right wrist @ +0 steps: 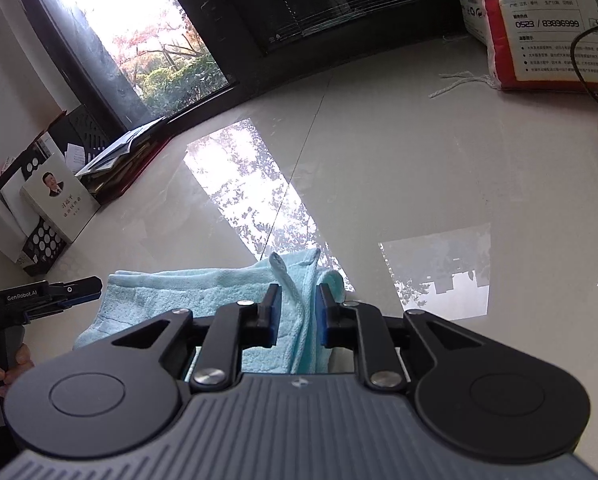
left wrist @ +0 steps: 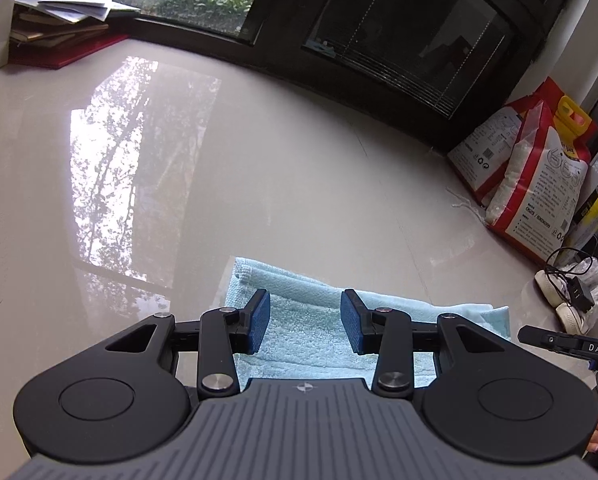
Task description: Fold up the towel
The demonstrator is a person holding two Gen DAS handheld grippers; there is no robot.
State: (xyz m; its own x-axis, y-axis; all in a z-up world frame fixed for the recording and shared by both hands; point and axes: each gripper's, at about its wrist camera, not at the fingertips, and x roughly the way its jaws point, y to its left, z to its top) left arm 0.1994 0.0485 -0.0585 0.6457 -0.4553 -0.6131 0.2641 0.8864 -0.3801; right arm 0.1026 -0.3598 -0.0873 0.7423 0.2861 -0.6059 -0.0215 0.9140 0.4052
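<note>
A light blue towel (left wrist: pixel 295 284) lies folded on the glossy pale table (left wrist: pixel 259 160), close in front of both grippers. My left gripper (left wrist: pixel 305 320) hovers over the towel's left part, open, with nothing between its blue pads. My right gripper (right wrist: pixel 297 312) is over the towel's (right wrist: pixel 187 292) right end. Its jaws stand a little apart, and a folded corner with a hanging loop (right wrist: pixel 285 272) lies between them; the pads do not press on it. Each gripper shows at the edge of the other's view: the right gripper (left wrist: pixel 525 334) and the left gripper (right wrist: pixel 95 286), both held by a hand.
Red and white rice bags (left wrist: pixel 539 184) stand at the far right by a dark window frame, with a loose string (left wrist: pixel 465 204) beside them. A charger and cable (left wrist: pixel 575 292) lie on white items. Stacked books and papers (left wrist: pixel 59 32) sit far left.
</note>
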